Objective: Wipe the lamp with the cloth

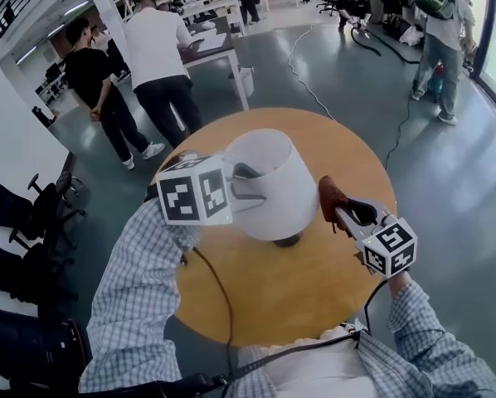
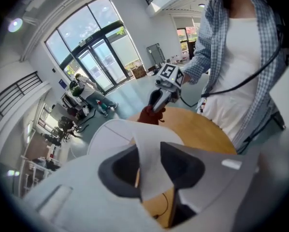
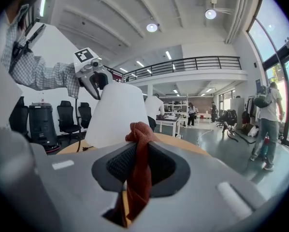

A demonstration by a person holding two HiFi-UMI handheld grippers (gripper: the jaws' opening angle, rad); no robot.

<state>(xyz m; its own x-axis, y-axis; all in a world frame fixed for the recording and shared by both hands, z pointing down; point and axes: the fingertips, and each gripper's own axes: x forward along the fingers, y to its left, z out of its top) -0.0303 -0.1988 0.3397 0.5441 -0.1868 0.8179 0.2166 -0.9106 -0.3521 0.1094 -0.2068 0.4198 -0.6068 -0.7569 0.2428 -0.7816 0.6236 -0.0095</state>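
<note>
A white lamp (image 1: 274, 191) stands in the middle of the round wooden table (image 1: 314, 293); its dark base (image 1: 288, 240) shows under the shade. My left gripper (image 1: 248, 174) reaches in from the left and is shut on the shade's top rim. In the left gripper view the thin white shade wall (image 2: 151, 170) sits pinched between the two dark pads of the left gripper (image 2: 149, 167). My right gripper (image 1: 337, 212) is shut on a red-brown cloth (image 1: 331, 196), which hangs just right of the shade. The bunched cloth (image 3: 138, 173) fills the right gripper (image 3: 138, 164), with the shade (image 3: 116, 112) ahead.
The lamp's black cord (image 1: 221, 284) runs over the table's near edge. Two people (image 1: 161, 56) stand by a desk (image 1: 215, 52) beyond the table, another person (image 1: 443, 40) at the far right. Office chairs (image 1: 20, 214) line the left wall. Cables (image 1: 302, 73) lie on the floor.
</note>
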